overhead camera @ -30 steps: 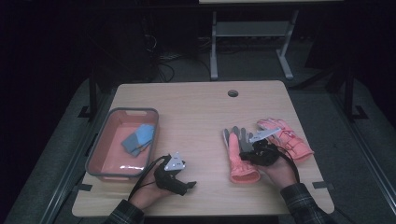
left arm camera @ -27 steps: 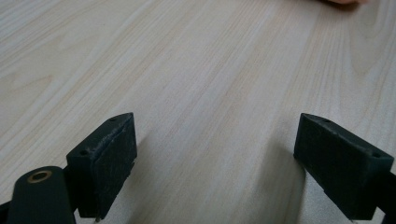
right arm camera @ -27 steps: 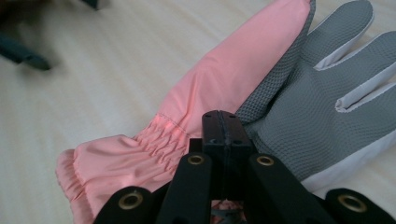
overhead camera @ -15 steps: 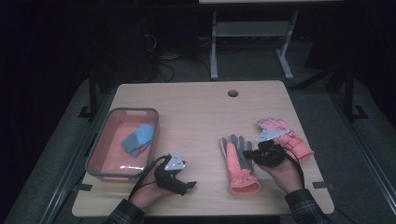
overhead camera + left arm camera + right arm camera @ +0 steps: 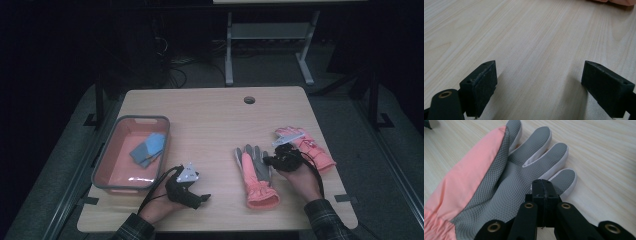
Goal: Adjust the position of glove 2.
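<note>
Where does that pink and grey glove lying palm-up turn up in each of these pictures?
High view: palm-up glove lies right of centre, beside the right tool.
Left gripper view: a pink sliver at the top right edge, perhaps a glove; I cannot tell which.
Right gripper view: the glove spreads across the left and centre.
Shared landmark: the pale wooden table.

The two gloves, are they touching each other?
Apart. The high view shows bare table, with the right claw over it, between the palm-up glove and the other glove.
</note>
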### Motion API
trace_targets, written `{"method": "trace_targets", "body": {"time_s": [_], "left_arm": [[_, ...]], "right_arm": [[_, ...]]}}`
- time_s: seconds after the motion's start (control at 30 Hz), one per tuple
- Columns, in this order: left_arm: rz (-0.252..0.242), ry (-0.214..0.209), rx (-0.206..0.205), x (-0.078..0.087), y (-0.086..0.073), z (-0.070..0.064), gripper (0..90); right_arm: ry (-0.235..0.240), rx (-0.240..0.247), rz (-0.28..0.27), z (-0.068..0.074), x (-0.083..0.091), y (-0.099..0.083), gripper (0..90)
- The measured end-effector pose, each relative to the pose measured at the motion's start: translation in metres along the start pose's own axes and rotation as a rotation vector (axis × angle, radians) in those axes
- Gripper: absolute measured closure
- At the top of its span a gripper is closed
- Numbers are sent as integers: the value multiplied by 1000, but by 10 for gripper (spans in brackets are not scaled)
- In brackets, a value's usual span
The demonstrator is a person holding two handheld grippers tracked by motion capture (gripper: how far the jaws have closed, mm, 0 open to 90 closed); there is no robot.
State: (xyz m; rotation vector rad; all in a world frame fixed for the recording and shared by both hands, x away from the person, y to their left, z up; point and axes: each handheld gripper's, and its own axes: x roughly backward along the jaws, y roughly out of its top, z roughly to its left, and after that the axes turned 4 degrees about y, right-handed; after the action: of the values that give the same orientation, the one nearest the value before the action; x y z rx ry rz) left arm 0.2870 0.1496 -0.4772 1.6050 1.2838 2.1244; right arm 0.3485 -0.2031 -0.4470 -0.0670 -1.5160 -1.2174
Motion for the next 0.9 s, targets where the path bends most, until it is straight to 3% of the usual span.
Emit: {"method": "trace_targets", "body": {"time_s": [0.57, 0.9], "left_arm": [[2, -1, -3, 0, 0, 0, 124], [-2, 2, -7, 0, 0, 1, 124]], "right_arm": [[73, 81, -9, 25, -27, 22, 897], [107, 105, -33, 43, 3, 17, 896]]}}
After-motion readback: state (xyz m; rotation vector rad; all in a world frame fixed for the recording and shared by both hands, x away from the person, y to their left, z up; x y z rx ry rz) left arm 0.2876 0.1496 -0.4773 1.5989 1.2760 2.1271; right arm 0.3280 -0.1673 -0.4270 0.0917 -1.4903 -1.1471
